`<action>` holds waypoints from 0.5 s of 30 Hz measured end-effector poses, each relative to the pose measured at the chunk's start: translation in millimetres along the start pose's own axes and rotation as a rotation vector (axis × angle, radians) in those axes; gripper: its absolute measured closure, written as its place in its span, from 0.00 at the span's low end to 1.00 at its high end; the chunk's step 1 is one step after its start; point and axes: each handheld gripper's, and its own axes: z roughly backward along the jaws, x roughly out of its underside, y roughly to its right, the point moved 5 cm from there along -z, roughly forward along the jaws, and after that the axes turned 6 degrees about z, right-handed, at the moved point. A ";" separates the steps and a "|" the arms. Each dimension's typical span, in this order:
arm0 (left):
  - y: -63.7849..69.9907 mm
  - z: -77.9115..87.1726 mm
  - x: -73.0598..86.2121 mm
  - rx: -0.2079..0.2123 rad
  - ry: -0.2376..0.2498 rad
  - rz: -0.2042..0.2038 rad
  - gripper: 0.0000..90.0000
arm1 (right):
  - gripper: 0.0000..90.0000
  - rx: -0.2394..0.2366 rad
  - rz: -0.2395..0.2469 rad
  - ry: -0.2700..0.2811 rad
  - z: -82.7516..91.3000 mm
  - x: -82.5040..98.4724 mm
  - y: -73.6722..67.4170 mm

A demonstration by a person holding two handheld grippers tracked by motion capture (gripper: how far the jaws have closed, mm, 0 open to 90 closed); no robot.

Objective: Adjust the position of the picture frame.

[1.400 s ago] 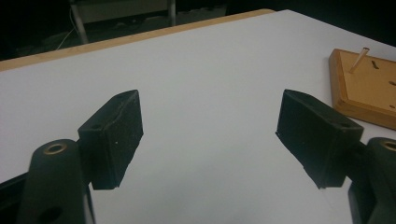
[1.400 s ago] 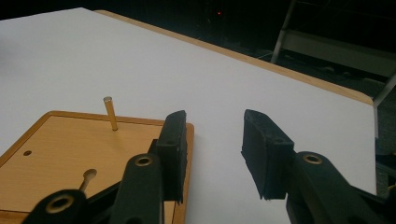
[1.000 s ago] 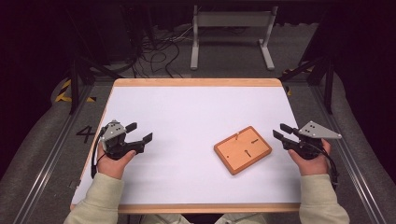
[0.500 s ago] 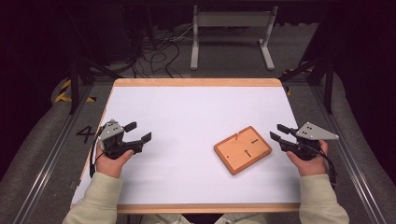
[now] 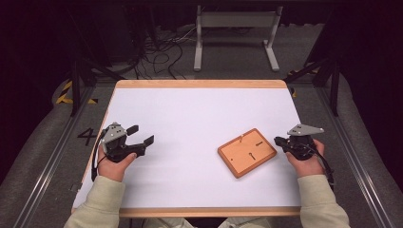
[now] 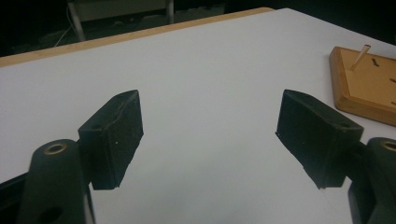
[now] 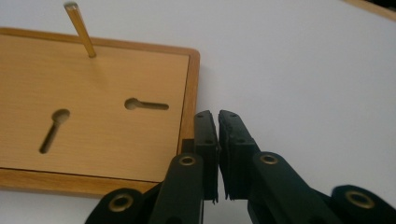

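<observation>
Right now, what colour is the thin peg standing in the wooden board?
Brass-gold; the peg shows best in the right gripper view.

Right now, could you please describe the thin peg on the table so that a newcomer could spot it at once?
On the white table, find the orange wooden board by the right gripper. The peg is a slim brass-coloured stick leaning up from the board near one corner; the board's two other marks are flat keyhole slots.

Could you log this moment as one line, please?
left gripper: open, empty | right gripper: shut, empty, at wooden board edge | peg: upright
</observation>
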 end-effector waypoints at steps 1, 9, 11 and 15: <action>-0.7 0.0 0.4 -0.004 -0.006 -0.005 0.26 | 0.97 0.000 0.003 -0.017 -2.8 1.3 -0.4; -0.3 -1.3 1.7 -0.013 -0.022 -0.011 0.26 | 1.00 -0.027 -0.038 -0.153 -13.5 14.1 0.0; -0.3 -1.4 1.8 -0.015 -0.024 -0.012 0.26 | 1.00 -0.034 -0.043 -0.175 -13.6 15.8 0.0; -0.2 -1.6 1.9 -0.016 -0.024 -0.012 0.26 | 1.00 -0.042 -0.042 -0.195 -14.2 16.6 -1.6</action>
